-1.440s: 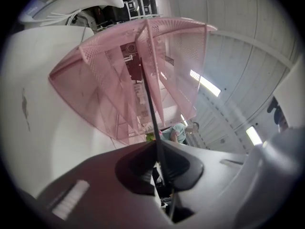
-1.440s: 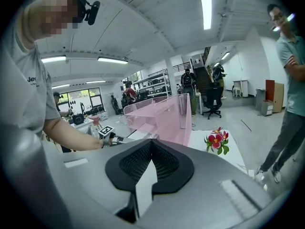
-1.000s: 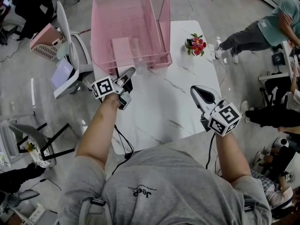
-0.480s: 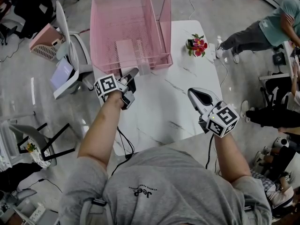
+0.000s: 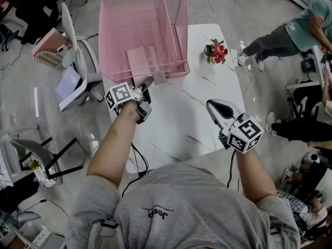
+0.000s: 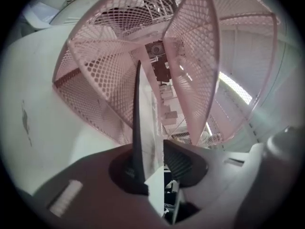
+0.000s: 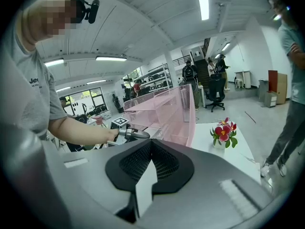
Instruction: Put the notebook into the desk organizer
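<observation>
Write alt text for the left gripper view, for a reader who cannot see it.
A thin notebook shows edge-on between the left gripper's jaws, which have just been opening, and it reaches into the pink mesh desk organizer on the white table.

Grey concrete floor (image 5: 26, 66), white marble-topped table (image 5: 197, 113), white chair (image 5: 72, 40) at left, ceiling strip lights (image 7: 202, 1) overhead.
</observation>
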`<state>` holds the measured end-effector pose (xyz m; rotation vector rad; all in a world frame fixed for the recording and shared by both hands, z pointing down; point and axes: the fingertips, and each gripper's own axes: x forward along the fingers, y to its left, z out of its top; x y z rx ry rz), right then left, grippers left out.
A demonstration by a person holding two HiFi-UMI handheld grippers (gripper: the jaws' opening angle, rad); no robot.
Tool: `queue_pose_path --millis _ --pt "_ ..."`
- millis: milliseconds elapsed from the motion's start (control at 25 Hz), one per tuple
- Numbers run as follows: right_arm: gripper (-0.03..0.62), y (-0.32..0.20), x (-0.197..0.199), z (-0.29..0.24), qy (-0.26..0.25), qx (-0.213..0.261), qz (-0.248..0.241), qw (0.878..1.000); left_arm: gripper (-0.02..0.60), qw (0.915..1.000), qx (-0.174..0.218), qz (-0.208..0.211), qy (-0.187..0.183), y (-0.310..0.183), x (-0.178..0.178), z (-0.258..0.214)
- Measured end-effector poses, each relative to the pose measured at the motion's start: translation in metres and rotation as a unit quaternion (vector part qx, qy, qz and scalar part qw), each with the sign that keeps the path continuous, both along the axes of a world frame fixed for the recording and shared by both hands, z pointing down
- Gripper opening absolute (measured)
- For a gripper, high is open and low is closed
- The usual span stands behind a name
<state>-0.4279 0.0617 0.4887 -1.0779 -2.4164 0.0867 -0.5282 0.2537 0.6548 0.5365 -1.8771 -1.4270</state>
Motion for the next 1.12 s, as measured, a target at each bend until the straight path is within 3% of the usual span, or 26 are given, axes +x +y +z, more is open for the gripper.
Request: queue_pose_path --millis 440,560,720,920,1120 --pt "0.003 -0.003 0.002 0.001 0.008 0.000 0.001 1.000 0.285 0.9994 -0.028 -0.001 0.018 -0.008 -0.004 -0.015" --pt "0.003 -0.003 0.002 0.001 0.008 0.001 0.001 1.000 0.291 0.9986 -0.046 0.003 0.026 -0.006 -0.003 -0.014" --pt "0.003 -0.005 0.004 0.001 0.010 0.007 0.004 1.000 0.365 0.9945 -0.100 -0.001 0.033 0.005 -0.001 -0.007" --pt "0.003 -0.005 0.003 0.001 0.012 0.009 0.005 1.000 0.432 0.9819 -0.189 0.001 0.018 0.024 0.000 0.000" --pt "0.003 -0.005 0.005 0.001 0.014 0.010 0.002 1.000 0.470 0.9781 -0.208 0.001 0.009 0.030 0.009 0.005"
